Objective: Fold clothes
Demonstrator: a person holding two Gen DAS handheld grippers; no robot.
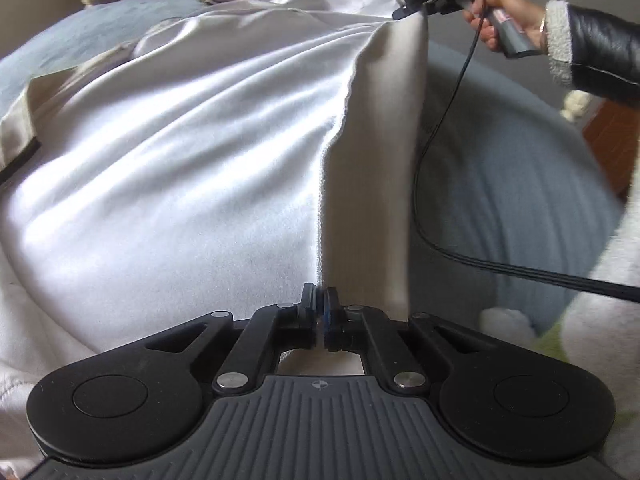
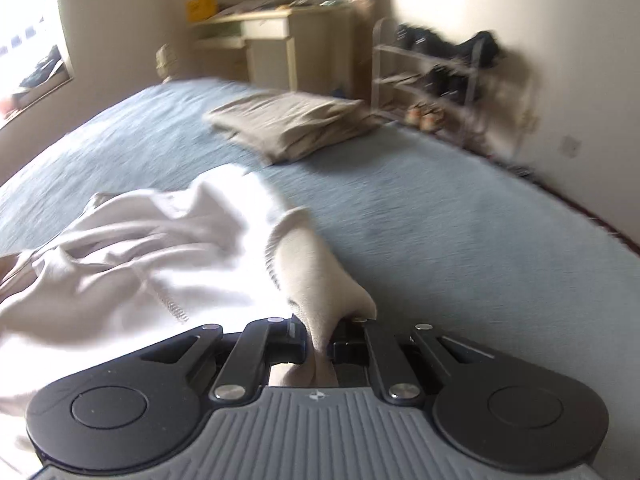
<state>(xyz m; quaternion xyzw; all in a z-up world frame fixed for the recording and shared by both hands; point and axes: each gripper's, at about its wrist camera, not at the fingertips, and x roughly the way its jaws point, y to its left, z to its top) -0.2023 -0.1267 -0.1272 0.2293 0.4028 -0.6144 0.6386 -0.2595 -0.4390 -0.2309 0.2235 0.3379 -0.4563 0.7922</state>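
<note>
A white garment lies spread on a blue-grey bed cover. My left gripper is shut on its near edge, and the held fold rises as a taut strip toward my right gripper, which is shut on the far end of that strip at the top right. In the right wrist view my right gripper pinches a bunch of the white garment, which trails left over the bed cover.
A folded beige garment lies further along the bed. A cream desk and a shoe rack stand by the far wall. A black cable hangs from my right gripper across the bed.
</note>
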